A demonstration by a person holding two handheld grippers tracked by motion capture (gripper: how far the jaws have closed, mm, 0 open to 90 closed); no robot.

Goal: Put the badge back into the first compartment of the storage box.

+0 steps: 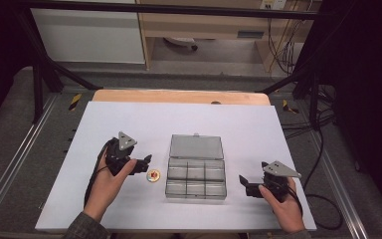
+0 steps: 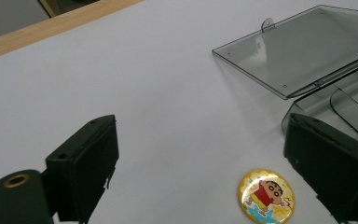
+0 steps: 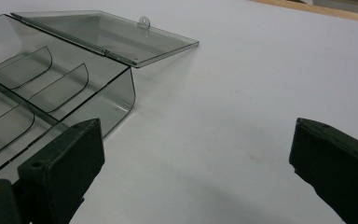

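- The clear compartment box [image 1: 196,179] sits near the middle of the white table top [image 1: 129,119]; everything else is placed from it.
- All around the box the white surface lies bare, with the widest open stretch beyond its lid and out to both sides; the front edge of the table runs not far from the box's near wall.
- The box's hinged lid [image 1: 196,147] is thrown fully back and lies flat on the table on the far side of the box.
- Inside, thin curved dividers split the box into six compartments, three across and two deep; those I can see into hold nothing.
- A round gold badge [image 1: 153,176] with a cartoon figure lies flat on the table just beside the box's left wall, apart from it.
- The left gripper [image 1: 146,160] is held low just left of the box, its jaws spread wide; in the left gripper view the badge [image 2: 265,195] lies between them, nearer the jaw on the box's side, and neither jaw touches it.
- The right gripper [image 1: 243,181] is held to the right of the box, near its front corner, jaws spread wide over bare table and pinching nothing.
- A hand [image 1: 110,181] grips the left tool from behind.
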